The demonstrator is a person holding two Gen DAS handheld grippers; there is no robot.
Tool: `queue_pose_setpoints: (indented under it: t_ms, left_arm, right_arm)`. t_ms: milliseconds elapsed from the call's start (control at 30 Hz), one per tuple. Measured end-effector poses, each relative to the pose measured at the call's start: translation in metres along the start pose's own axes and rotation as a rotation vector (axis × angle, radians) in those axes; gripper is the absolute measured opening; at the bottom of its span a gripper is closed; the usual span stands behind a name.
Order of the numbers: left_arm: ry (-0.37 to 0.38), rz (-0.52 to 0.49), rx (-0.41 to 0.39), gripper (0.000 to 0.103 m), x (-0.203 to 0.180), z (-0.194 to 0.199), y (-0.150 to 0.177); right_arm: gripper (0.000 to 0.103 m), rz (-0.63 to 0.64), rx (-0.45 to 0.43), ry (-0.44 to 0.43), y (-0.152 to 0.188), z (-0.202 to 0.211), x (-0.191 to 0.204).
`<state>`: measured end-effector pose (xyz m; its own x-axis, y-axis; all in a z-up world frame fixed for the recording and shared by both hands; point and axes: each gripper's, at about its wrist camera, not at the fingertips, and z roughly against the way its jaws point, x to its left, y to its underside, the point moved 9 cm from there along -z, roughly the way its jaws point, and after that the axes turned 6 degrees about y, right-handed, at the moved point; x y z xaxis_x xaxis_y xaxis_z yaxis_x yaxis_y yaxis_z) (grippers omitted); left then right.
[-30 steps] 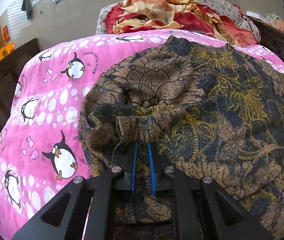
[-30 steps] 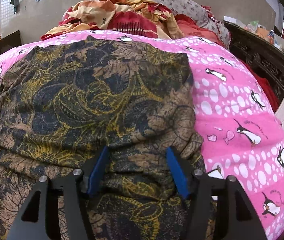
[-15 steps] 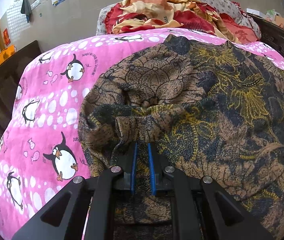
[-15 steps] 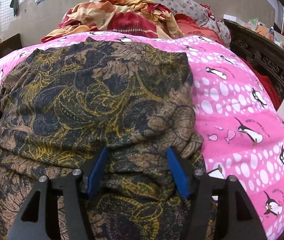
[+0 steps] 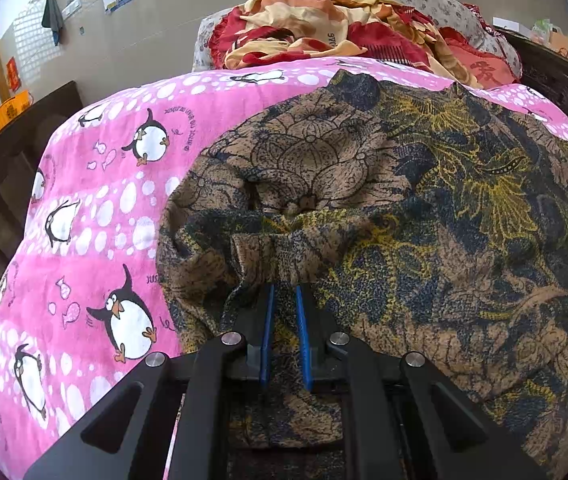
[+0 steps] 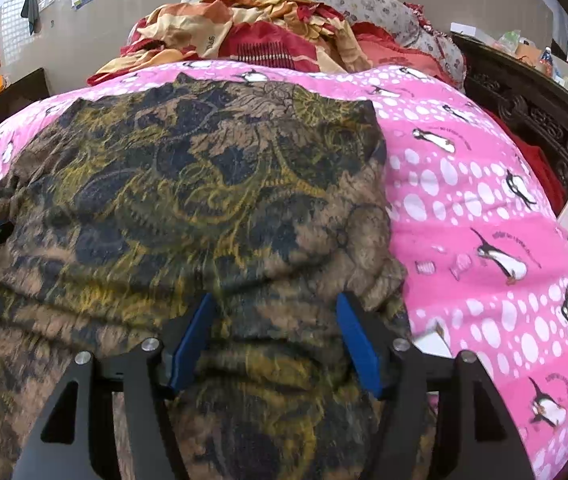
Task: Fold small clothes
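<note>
A brown, blue and yellow patterned cloth (image 5: 424, 208) is lying spread out on a pink penguin blanket (image 5: 95, 216) on the bed. The left tongs (image 5: 284, 296) are squeezing nearly closed, pinching a bunched edge of the cloth on its left side. The right tongs (image 6: 275, 308) are standing wide apart, with their blue fingers (image 6: 354, 332) resting on the near right edge of the cloth and gripping nothing. A heap of red and orange bedding (image 6: 251, 36) is sitting at the far end.
</note>
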<state>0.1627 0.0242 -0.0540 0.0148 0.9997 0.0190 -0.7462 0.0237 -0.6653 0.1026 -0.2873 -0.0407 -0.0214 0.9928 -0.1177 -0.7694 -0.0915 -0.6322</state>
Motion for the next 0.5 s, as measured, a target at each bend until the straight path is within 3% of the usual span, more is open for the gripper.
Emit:
queue_pose_setpoints:
  t_ms: [67, 300, 400, 500]
  left_arm:
    - [0.007, 0.004, -0.001, 0.0, 0.0, 0.001, 0.0]
    - [0.048, 0.02, 0.006, 0.0, 0.0, 0.002, 0.0]
    - [0.151, 0.026, 0.045, 0.0, -0.002, 0.015, 0.002]
    - [0.281, 0.042, 0.043, 0.012, 0.002, 0.051, 0.011]
  right_arm:
    - [0.08, 0.032, 0.082, 0.016, 0.023, 0.01, -0.004]
    - [0.081, 0.159, 0.103, 0.027, 0.102, 0.086, -0.014]
    - [0.081, 0.176, 0.122, -0.004, 0.141, 0.119, -0.026]
    - [0.085, 0.184, 0.1, -0.049, 0.179, 0.149, -0.042]
